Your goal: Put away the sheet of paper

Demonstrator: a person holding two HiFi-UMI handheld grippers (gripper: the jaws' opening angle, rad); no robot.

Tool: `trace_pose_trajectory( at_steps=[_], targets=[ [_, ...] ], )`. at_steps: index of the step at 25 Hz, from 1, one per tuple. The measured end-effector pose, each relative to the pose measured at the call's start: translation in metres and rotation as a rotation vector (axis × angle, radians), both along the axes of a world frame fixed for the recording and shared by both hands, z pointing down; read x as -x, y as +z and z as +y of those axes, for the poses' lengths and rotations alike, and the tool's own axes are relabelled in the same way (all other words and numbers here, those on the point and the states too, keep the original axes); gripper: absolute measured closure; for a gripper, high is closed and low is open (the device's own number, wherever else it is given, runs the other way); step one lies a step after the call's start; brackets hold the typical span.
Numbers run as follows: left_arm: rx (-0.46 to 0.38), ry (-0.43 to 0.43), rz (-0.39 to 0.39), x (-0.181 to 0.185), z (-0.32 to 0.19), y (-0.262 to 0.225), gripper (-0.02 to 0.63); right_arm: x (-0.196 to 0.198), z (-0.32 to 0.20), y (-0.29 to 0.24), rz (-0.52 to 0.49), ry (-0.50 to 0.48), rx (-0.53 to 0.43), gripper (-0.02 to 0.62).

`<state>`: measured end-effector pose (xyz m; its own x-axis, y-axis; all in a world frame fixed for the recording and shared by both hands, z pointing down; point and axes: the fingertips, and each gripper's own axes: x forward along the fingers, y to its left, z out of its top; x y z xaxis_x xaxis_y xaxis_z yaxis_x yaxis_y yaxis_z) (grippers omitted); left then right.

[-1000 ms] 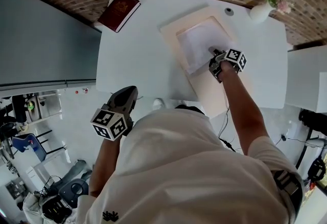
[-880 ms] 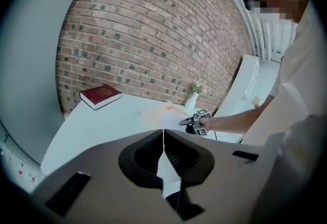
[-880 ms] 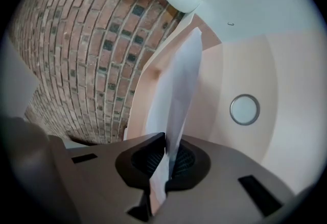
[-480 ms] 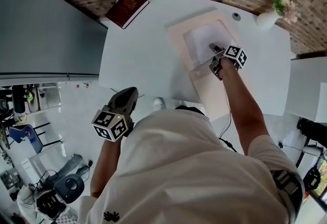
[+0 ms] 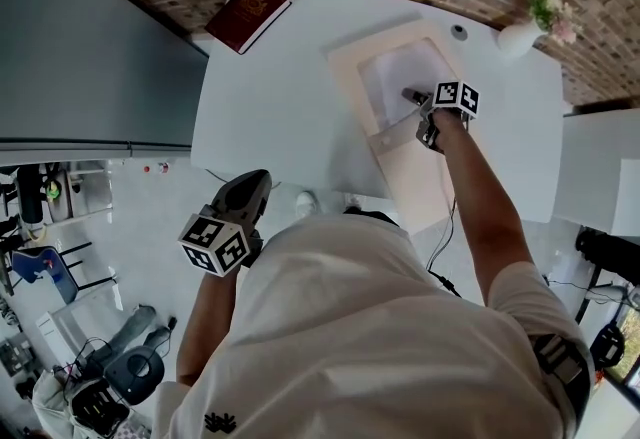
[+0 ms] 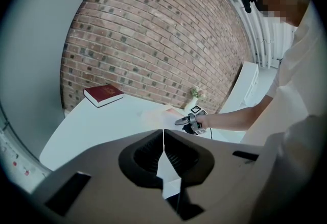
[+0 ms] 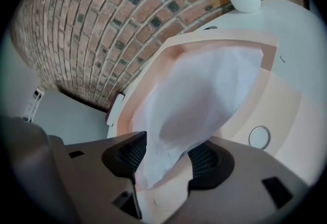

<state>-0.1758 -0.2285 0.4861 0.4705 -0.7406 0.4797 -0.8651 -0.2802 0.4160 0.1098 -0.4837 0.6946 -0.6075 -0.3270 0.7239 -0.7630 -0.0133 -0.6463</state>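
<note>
Your right gripper is over the open peach folder on the white surface, pointing down at it. Its jaws have just been opening and now stand wide apart. The near corner of the sheet of paper lies loose between them, with neither pad pressing on it. The rest of the sheet rests on the folder's far half, with peach border showing around it. Whether its far edge is tucked under that border cannot be told. A round fastener sits on the folder just right of the jaws.

Your left gripper is held off the surface's near edge, close to your body. Its jaws are clenched together with nothing between them.

A red book lies at the far left corner of the surface. A white vase with flowers stands at the far right, well apart from the folder.
</note>
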Motion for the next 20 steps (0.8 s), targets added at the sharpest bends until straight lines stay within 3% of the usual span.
trace_pose_trajectory(
  at_steps=[10,20],
  targets=[
    [-0.013,0.031,0.03,0.011,0.005,0.0,0.581,-0.011,0.026,-0.008,0.041,0.015,0.008,0.341],
    [-0.036,0.113,0.046,0.019,0.018,-0.001,0.581,-0.029,0.079,-0.021,0.115,0.047,-0.051,0.342]
  ],
)
